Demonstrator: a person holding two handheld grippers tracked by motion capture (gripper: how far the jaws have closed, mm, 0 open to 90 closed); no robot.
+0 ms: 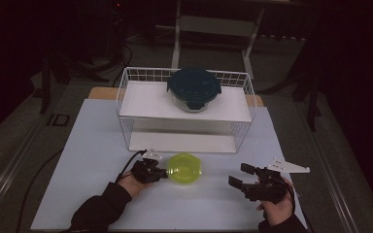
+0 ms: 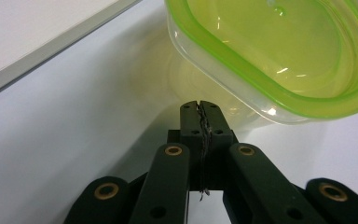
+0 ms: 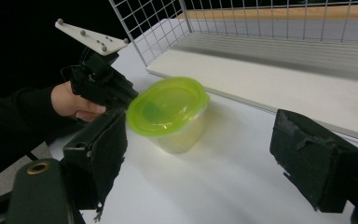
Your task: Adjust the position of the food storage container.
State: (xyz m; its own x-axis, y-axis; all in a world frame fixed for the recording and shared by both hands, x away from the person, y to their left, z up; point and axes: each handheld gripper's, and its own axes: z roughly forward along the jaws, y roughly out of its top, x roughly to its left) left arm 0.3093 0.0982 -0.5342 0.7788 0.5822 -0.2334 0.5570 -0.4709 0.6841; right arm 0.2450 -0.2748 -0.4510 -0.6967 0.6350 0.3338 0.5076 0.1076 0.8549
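Nearest, the right gripper waits with fingers spread wide, empty. At its nine o'clock the left gripper, fingers pressed together on nothing, noses the green-lidded container on the table. Better to push low and squarely to avoid tipping. Beyond, a wire rack holds a dark-lidded bowl. No readable writing.

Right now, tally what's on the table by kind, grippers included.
Lidded containers: 2, the green-lidded container on the table and the dark-blue-lidded container on the rack's top shelf.
Wire racks: 1, the white wire rack.
Grippers: 2, the left gripper shut, the right gripper open.
Total: 5.
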